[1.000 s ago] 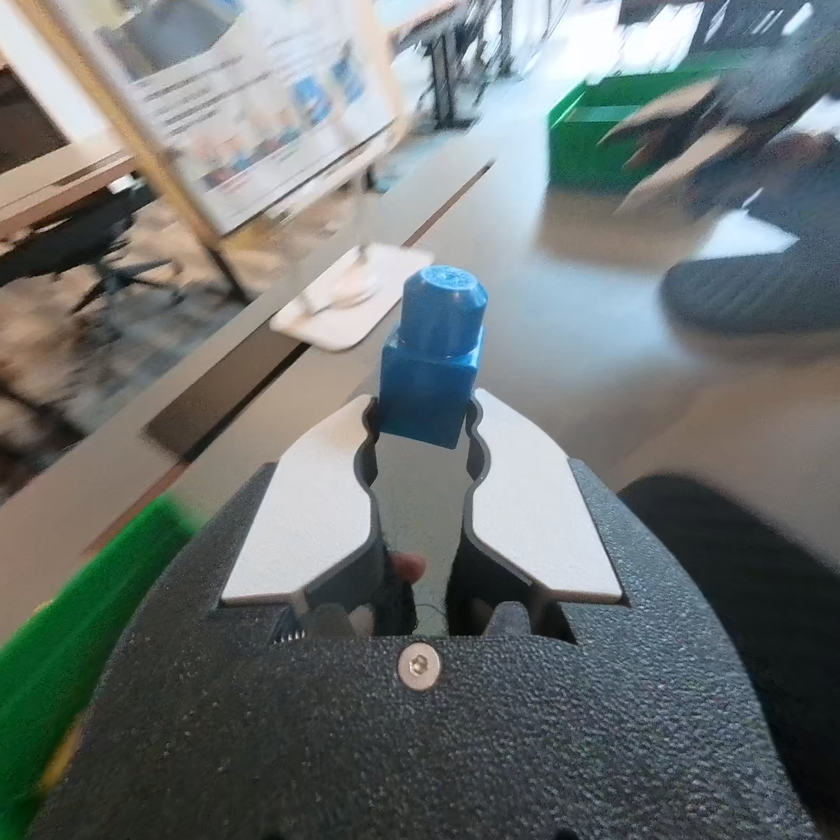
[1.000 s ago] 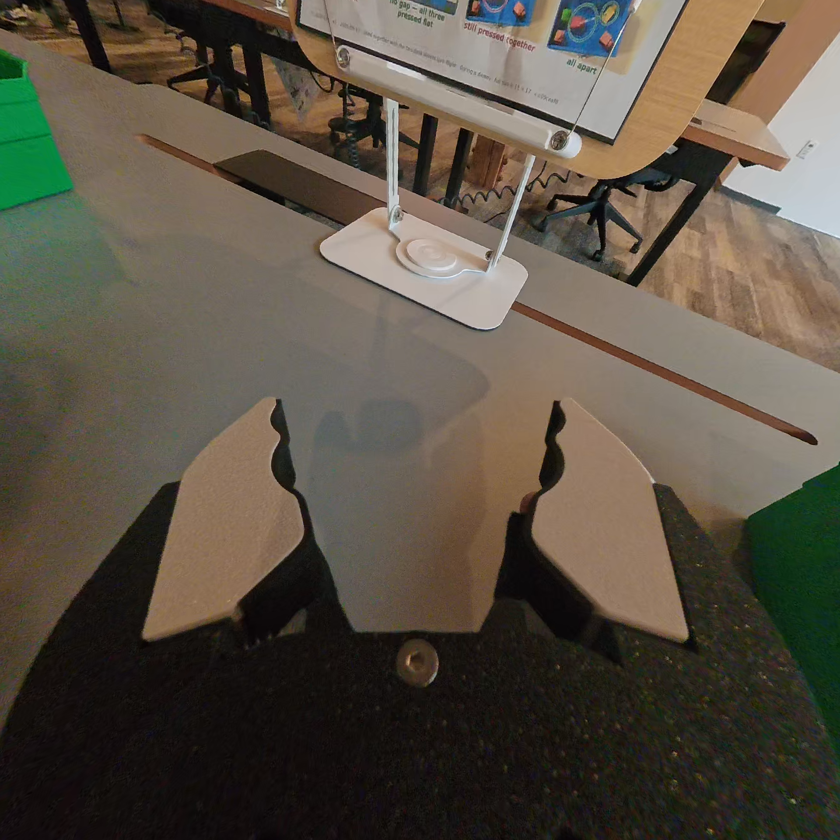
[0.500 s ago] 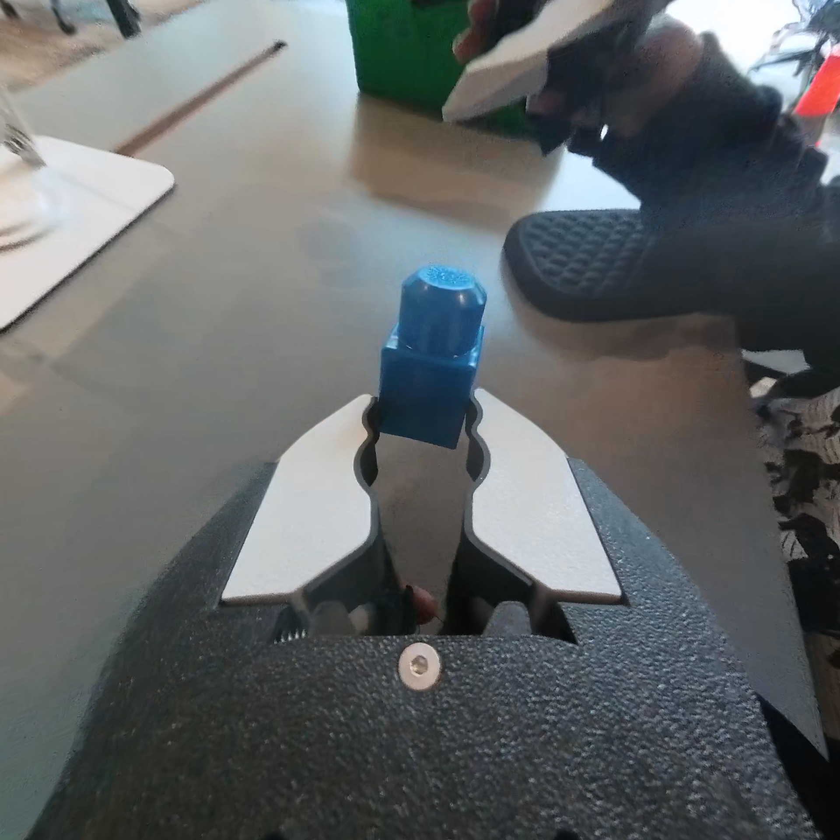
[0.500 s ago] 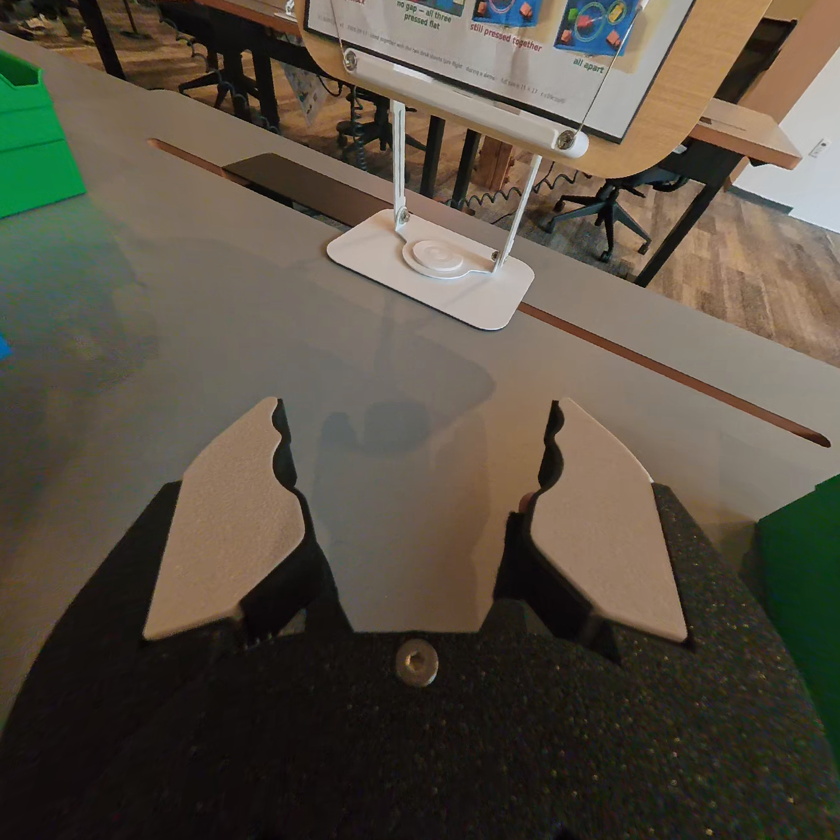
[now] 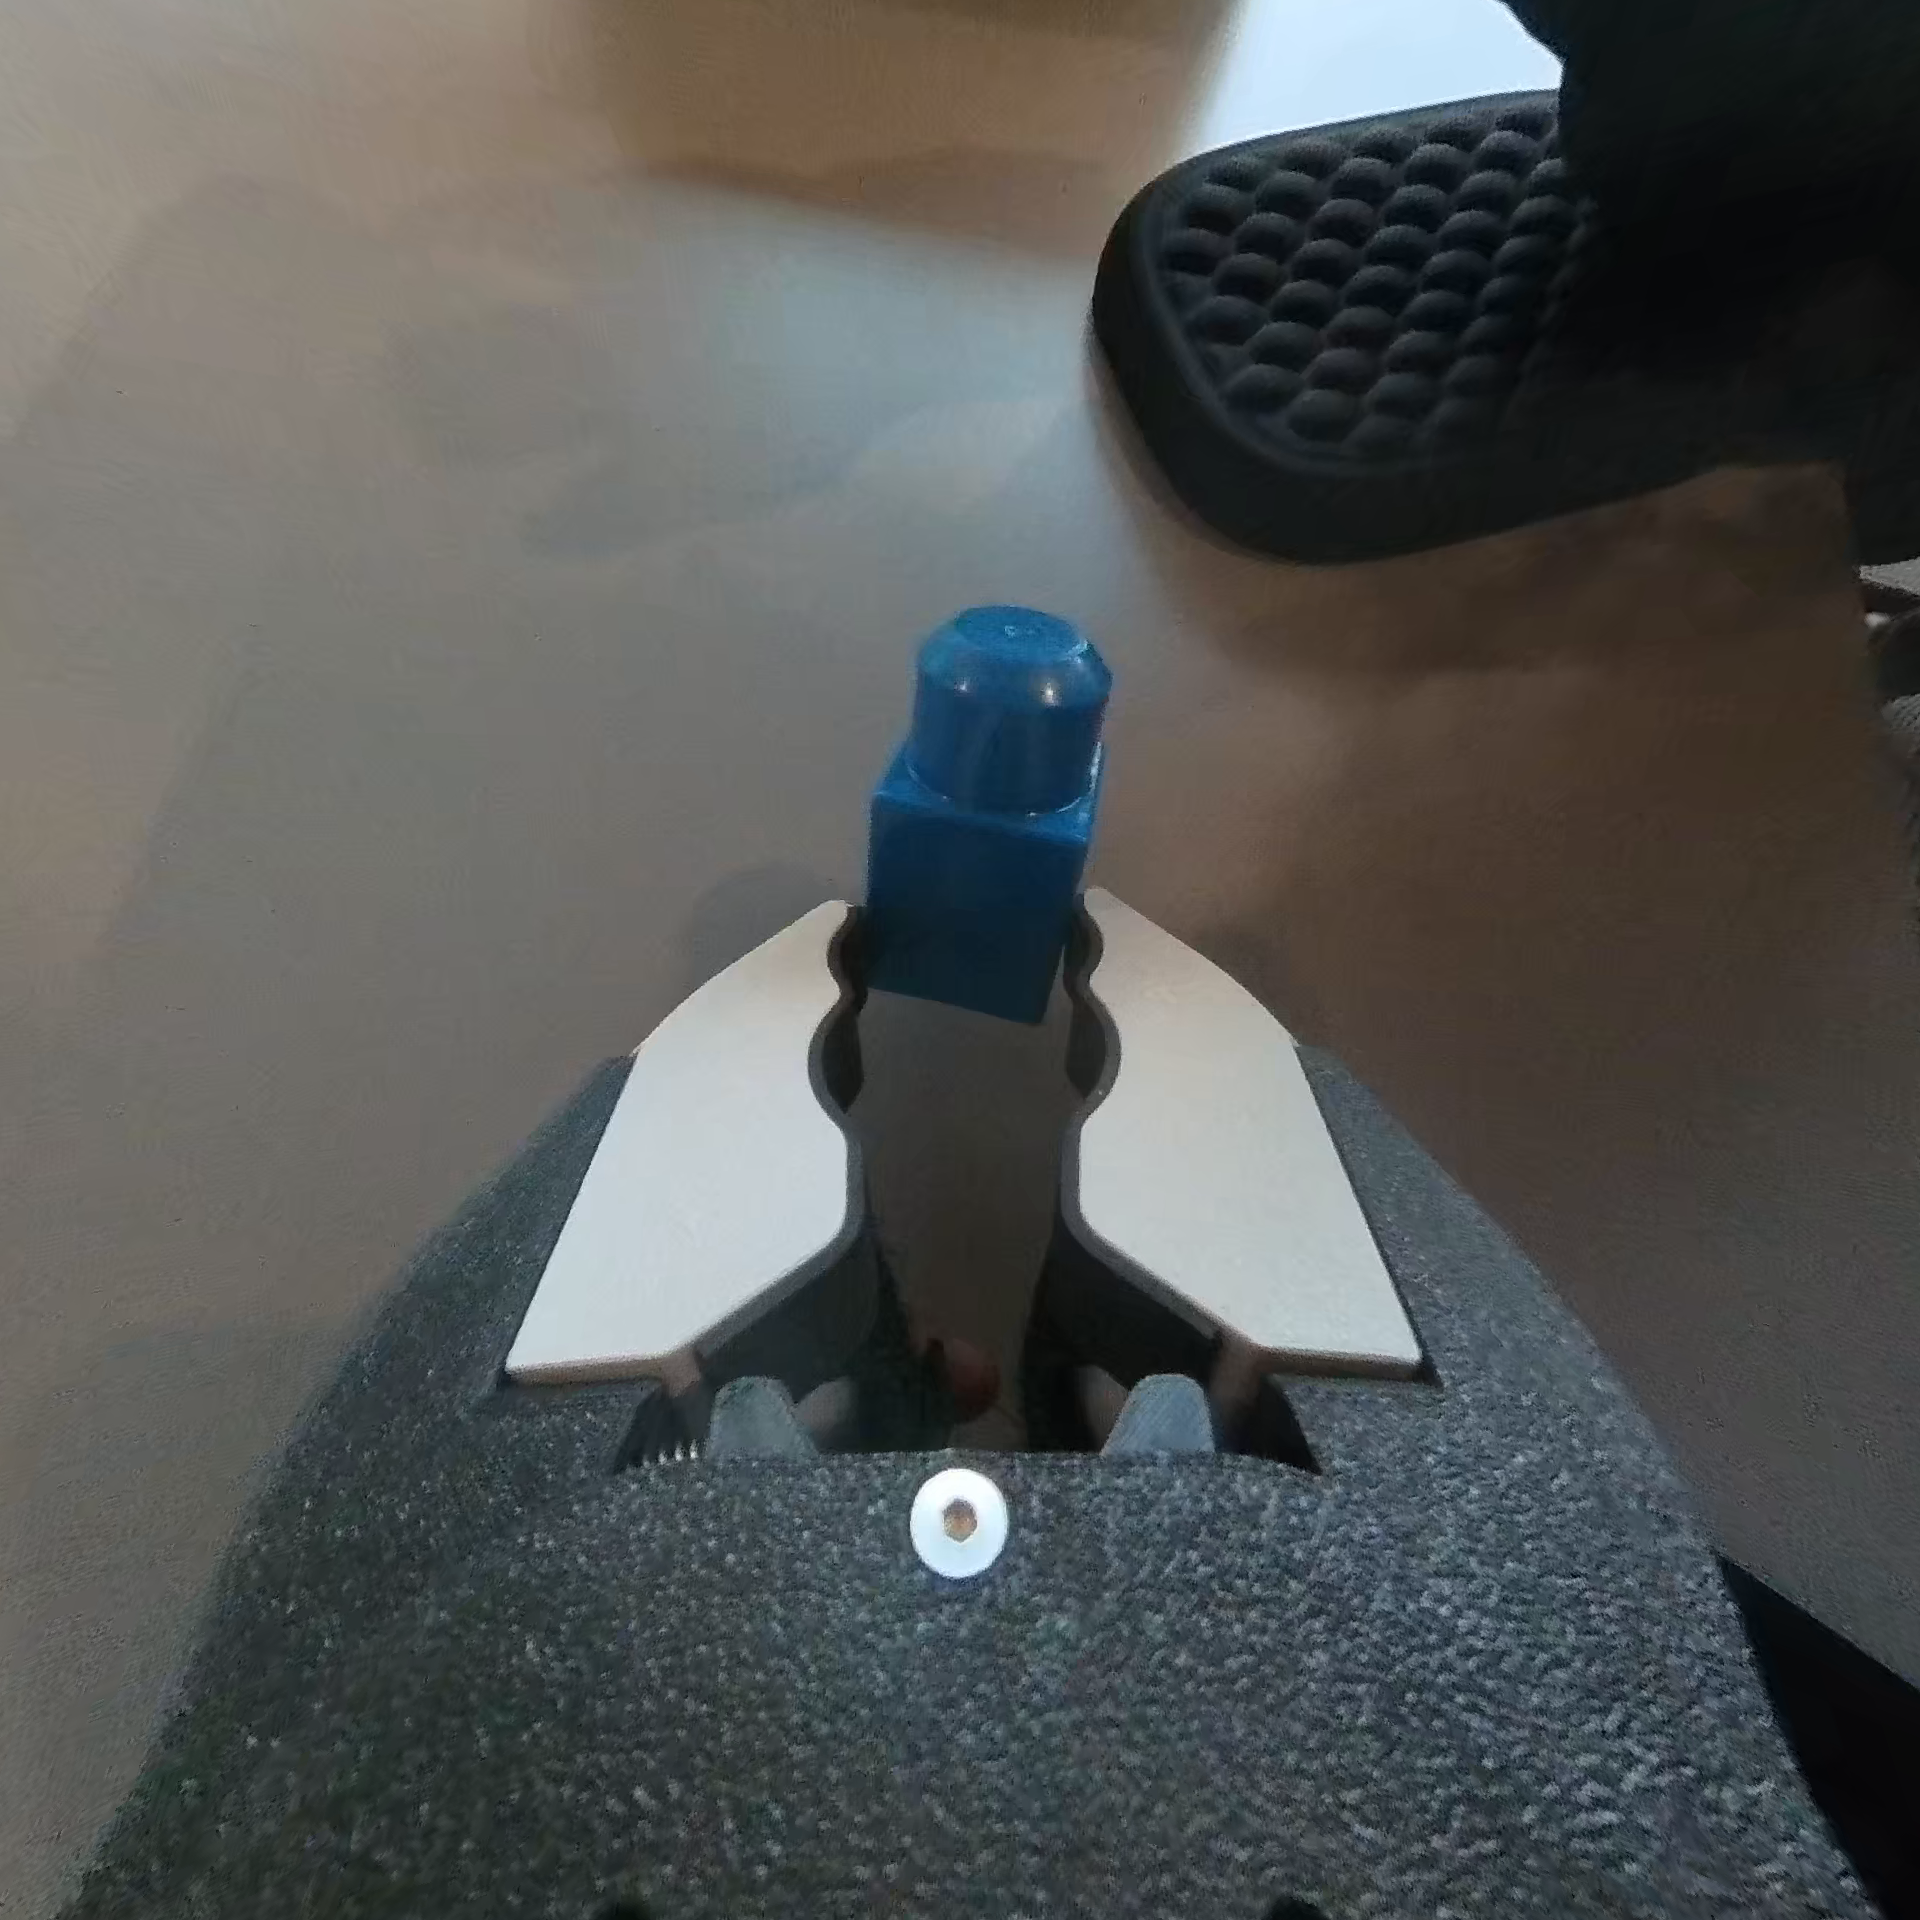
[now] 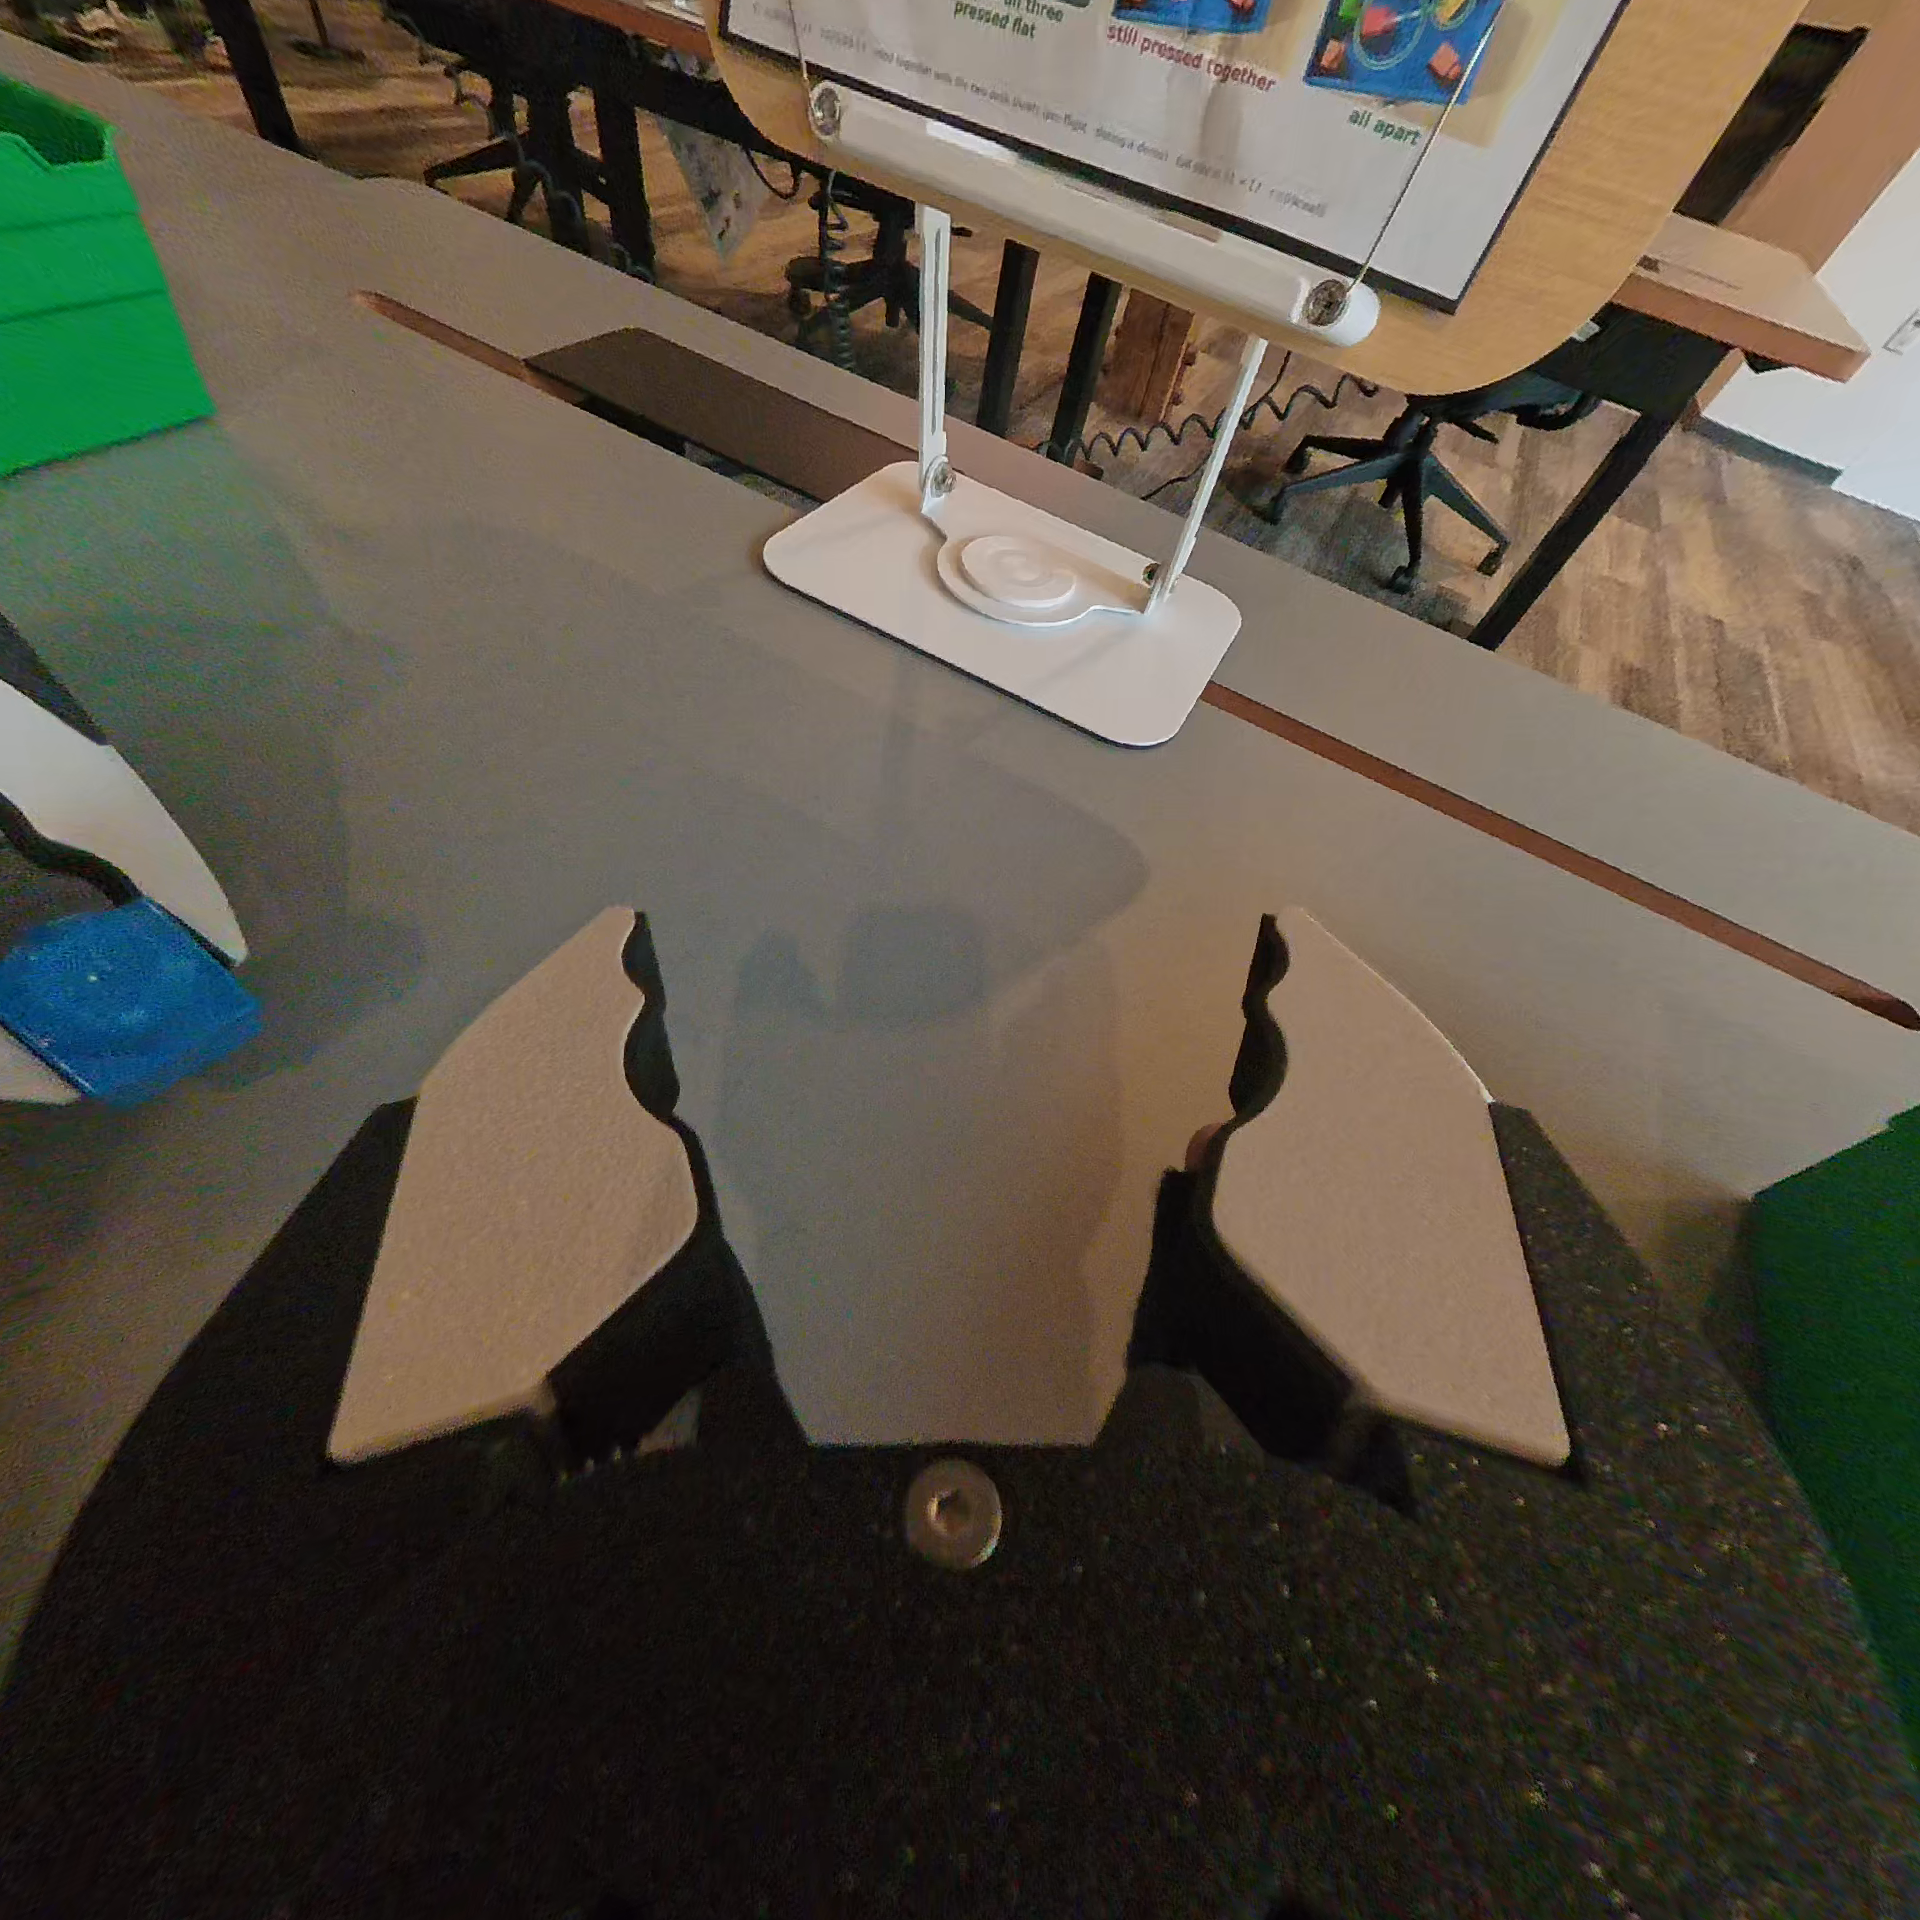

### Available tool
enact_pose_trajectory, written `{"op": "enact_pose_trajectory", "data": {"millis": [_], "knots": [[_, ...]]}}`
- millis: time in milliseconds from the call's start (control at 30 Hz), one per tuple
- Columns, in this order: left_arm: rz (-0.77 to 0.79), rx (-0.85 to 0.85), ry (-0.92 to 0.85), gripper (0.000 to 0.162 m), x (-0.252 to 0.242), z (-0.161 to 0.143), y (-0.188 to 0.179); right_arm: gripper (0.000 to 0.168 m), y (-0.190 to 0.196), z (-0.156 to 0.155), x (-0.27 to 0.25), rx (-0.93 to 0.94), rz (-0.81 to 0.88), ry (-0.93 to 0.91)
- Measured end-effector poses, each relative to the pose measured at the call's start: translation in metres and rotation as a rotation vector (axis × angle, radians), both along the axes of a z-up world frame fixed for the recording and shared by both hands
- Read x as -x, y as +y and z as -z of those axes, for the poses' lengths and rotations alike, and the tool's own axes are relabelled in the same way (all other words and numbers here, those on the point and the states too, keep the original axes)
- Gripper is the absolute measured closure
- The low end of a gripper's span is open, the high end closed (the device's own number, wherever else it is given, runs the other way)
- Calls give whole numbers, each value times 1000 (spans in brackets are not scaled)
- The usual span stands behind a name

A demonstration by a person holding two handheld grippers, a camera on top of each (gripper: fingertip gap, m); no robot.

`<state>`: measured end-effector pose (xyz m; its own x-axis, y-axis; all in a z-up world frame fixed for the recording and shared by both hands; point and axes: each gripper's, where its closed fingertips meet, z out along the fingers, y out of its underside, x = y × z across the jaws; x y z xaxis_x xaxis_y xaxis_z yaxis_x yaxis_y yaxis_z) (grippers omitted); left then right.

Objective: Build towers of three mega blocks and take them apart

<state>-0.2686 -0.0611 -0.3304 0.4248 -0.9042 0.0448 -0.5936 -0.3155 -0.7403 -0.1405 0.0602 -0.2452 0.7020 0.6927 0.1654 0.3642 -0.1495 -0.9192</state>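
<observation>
Left wrist view: the left gripper (image 5: pixel 966 940) has its two pale fingers clamped on the sides of a single-stud blue plastic mega block (image 5: pixel 982 821), stud pointing away from the camera, the block's lower half pinched between the fingertips. It hangs over the smooth grey table (image 5: pixel 416 520), low by the look of the shadow beneath, though whether it touches I cannot tell. At about two o'clock sits a black textured pad with a honeycomb pattern (image 5: pixel 1382 312), part of the other tool.

Over in the right wrist view, the right gripper (image 6: pixel 951 961) is spread wide apart and holds nothing, only bare tabletop between its fingers. At nine o'clock the same blue block shows at the frame edge, pinched by the left tool's white fingers (image 6: pixel 125 831). A green plastic bin (image 6: pixel 73 301) sits at ten o'clock, a second patch of green (image 6: pixel 1839 1351) at four o'clock, and a white stand carrying a wooden board with a printed sheet (image 6: pixel 1008 592) at twelve.

My read: this is the very start of a tower, the first block being brought to the build spot, with no other block on the table in view. Next, that block wants setting down flat, stud up, in the open area ahead of the right tool. Then the grip releases cleanly, and a second block must be fetched, likely from a bin, and pressed squarely onto the stud.
</observation>
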Motion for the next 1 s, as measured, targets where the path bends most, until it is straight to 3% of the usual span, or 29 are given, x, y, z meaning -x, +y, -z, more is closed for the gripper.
{"op": "enact_pose_trajectory", "data": {"millis": [833,1000], "knots": [[56,18,62,124,-4,28,-9,62,0,2,1,5,-3,-7],[40,29,61,101,-1,24,-9,62,0,2,1,5,-3,-4]]}}
